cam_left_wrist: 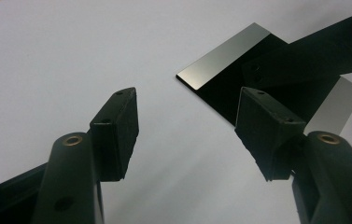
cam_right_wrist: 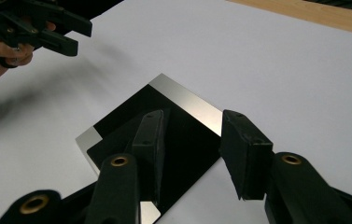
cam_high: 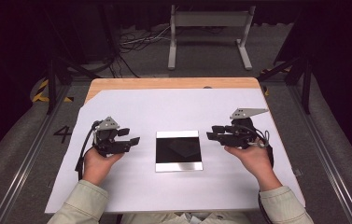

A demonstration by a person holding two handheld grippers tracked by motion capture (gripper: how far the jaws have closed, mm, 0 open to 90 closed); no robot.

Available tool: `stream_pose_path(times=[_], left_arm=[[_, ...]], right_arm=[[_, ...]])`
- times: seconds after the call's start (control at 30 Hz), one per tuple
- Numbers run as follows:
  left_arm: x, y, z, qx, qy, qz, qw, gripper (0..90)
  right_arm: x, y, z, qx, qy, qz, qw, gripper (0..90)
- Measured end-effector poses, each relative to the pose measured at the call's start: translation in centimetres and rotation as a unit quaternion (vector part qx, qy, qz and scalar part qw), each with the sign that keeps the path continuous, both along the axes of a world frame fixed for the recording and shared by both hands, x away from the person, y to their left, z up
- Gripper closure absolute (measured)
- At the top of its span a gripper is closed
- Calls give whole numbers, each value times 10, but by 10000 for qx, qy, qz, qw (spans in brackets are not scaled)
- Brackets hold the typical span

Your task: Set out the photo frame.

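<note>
A square, mirror-like plate (cam_high: 178, 150) with a dark face and silvery strips at its edges lies flat in the middle of the white sheet (cam_high: 164, 105). My left gripper (cam_high: 134, 140) is held just left of it, pointing at it, jaws open and holding nothing. The left gripper view has the left gripper (cam_left_wrist: 187, 126) over bare sheet, with the plate (cam_left_wrist: 225, 58) ahead to the right. My right gripper (cam_high: 209, 135) is near the plate's right edge, jaws apart. In the right gripper view the right gripper (cam_right_wrist: 190, 126) hovers above the plate (cam_right_wrist: 117, 121) without touching it, and the left gripper (cam_right_wrist: 82, 37) is beyond.
The white sheet covers most of a wooden table (cam_high: 173, 83), whose far edge stays bare. A metal stand (cam_high: 209, 28) and cables (cam_high: 136, 42) are on the floor behind the table. Rails run along both sides.
</note>
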State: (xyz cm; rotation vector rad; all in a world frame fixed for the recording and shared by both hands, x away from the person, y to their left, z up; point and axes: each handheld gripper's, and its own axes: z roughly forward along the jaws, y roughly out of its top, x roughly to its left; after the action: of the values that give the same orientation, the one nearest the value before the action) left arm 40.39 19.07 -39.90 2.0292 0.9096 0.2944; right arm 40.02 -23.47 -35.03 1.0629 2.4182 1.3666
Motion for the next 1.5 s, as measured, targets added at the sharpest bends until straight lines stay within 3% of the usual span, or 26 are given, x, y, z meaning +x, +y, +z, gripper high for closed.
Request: stream_pose_path(times=[0.13,0.27,0.53,0.9,1.07,1.1,1.13,1.17,1.27,1.3,1.5], left_arm=[[-2,4,0,15,6,37,10000,398],[-4,6,-1,29,8,71,10000,399],[-6,10,-2,45,20,143,9999,399],[-5,8,-3,58,31,128,9999,399],[-5,7,-2,65,38,110,9999,399],[-5,8,-2,66,17,113,9999,399],[-5,8,-2,66,17,113,9999,399],[-5,8,-2,63,34,107,9999,399],[-5,7,-2,83,35,74,9999,400],[-5,7,-2,94,11,92,9999,401],[-5,6,-3,79,20,89,9999,401]], right_arm=[[9,3,-2,232,329,-22,9992,566],[15,8,-6,241,515,-20,9984,544],[26,13,-14,396,1095,-119,9931,518],[32,11,-21,391,1521,-249,9873,506],[33,11,-24,474,1730,-278,9834,492],[34,11,-26,620,1879,-253,9799,484],[34,11,-26,620,1879,-253,9799,484],[35,12,-27,712,2023,-234,9764,481],[36,13,-29,767,2101,-221,9744,475],[36,14,-31,834,2220,-187,9713,469],[36,17,-35,889,2353,-124,9678,454]])
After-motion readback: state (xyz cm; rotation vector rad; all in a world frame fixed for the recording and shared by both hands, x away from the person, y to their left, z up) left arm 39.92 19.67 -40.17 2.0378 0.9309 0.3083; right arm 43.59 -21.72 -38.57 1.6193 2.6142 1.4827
